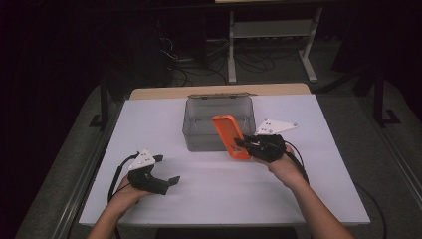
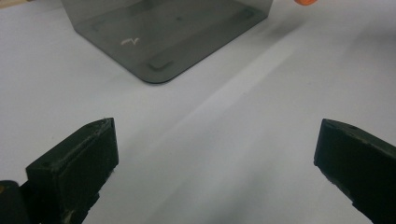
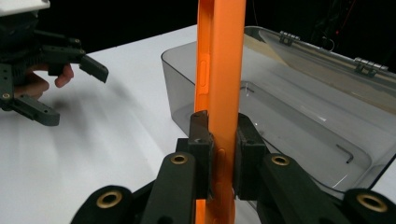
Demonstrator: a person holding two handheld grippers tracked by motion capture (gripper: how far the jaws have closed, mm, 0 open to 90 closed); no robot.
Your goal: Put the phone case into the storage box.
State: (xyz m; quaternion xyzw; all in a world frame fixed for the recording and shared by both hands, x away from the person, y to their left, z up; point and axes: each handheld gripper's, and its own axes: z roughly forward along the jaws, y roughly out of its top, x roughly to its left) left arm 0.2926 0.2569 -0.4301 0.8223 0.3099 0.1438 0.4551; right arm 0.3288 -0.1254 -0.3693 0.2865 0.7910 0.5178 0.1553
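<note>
Both grippers — left gripper (image 1: 166, 172), right gripper (image 1: 241, 143) — are black, brass-riveted, each topped by a pale three-cornered plate, trailing black cables.

A lab: white test table (image 1: 149, 119), dark surroundings, cables (image 1: 199, 69) across the floor.

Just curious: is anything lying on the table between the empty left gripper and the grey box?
No. In the high view, bare white table separates the left gripper from the grey box.
</note>
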